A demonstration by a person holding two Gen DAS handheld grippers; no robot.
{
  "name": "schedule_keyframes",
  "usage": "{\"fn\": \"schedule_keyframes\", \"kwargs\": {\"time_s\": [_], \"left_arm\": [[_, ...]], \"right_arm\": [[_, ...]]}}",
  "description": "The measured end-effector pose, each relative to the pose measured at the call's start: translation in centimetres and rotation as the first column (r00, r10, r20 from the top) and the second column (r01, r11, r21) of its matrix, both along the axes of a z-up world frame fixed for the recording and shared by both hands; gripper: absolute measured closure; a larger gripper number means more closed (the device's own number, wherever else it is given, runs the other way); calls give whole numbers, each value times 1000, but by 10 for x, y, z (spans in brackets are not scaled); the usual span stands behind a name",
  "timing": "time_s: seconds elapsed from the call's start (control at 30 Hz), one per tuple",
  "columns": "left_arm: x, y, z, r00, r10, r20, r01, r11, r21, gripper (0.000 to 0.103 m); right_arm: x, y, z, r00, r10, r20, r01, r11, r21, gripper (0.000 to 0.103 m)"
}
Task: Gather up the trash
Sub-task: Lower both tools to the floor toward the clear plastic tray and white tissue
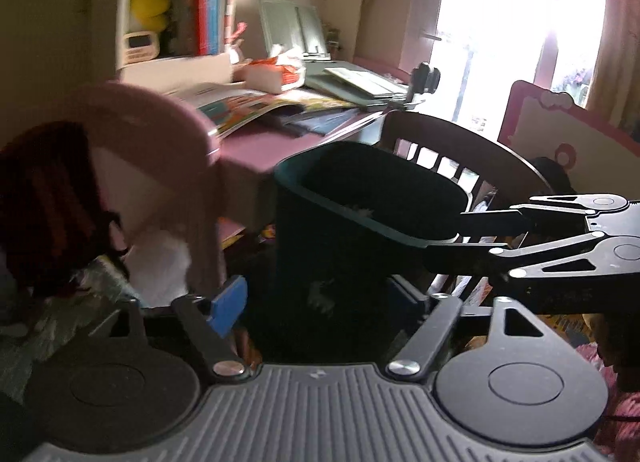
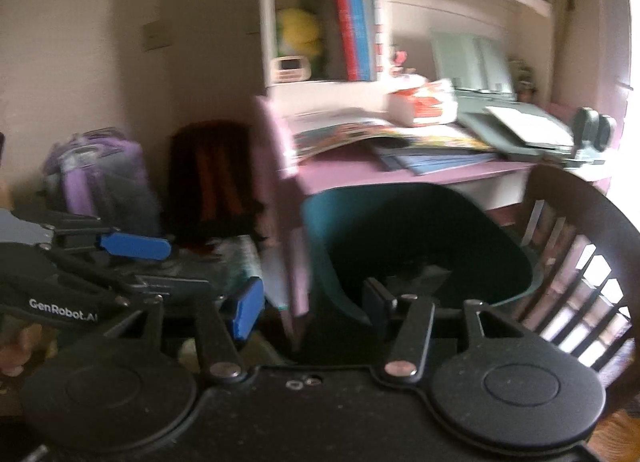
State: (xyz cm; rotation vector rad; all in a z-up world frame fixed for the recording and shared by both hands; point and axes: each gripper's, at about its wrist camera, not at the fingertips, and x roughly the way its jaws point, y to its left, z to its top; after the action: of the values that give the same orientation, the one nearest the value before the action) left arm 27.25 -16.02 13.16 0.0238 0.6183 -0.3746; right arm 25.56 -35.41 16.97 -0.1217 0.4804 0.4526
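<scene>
Left hand-held gripper (image 1: 316,302): jaws wide apart, nothing between them, low beside the dark teal plastic waste bin (image 1: 360,198). Bin sits on the floor against the pink table (image 2: 400,178), next to the dark wooden slatted chair (image 2: 580,262). Right hand-held gripper (image 2: 312,310): also spread and empty, over the bin's mouth. My judgement: keep both clear of the rim, then go for loose wrappers.

Child's bedroom: pink desk (image 2: 440,176), picture books (image 2: 360,138), backpacks (image 2: 96,170)
</scene>
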Motion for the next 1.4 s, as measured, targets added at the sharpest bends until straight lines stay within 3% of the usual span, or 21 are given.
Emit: {"fn": "schedule_keyframes", "kwargs": {"time_s": [0.3, 0.43, 0.63, 0.83, 0.93, 1.03, 1.2, 1.3, 1.4], "left_arm": [[-40, 90, -61, 996, 75, -49, -75, 997, 3, 16], [-46, 122, -104, 992, 102, -72, -101, 995, 18, 4], [-40, 163, -181, 975, 138, -173, -146, 989, -30, 4], [-29, 186, -266, 942, 171, -290, -171, 985, 25, 4], [-26, 190, -312, 925, 157, -347, -139, 987, 78, 4], [-22, 187, -356, 901, 136, -412, -87, 987, 134, 4], [-16, 177, -427, 852, 99, -514, -6, 984, 180, 4], [-12, 170, -466, 820, 70, -568, 50, 980, 193, 4], [-9, 160, -507, 779, 20, -626, 129, 973, 192, 4]], "right_arm": [[-14, 82, -62, 988, 121, -92, -121, 993, 4, 48], [1, 115, -109, 972, 132, -197, -137, 991, -12, 48], [24, 160, -197, 919, 100, -382, -147, 985, -95, 48], [59, 204, -293, 842, 21, -539, -169, 959, -227, 48], [80, 220, -340, 815, -27, -578, -184, 935, -303, 48], [101, 232, -389, 810, -87, -580, -192, 895, -403, 48], [137, 230, -456, 764, -196, -615, -146, 875, -461, 48], [152, 229, -496, 747, -247, -617, -167, 829, -534, 48], [164, 231, -532, 755, -276, -595, -204, 764, -613, 49]]}}
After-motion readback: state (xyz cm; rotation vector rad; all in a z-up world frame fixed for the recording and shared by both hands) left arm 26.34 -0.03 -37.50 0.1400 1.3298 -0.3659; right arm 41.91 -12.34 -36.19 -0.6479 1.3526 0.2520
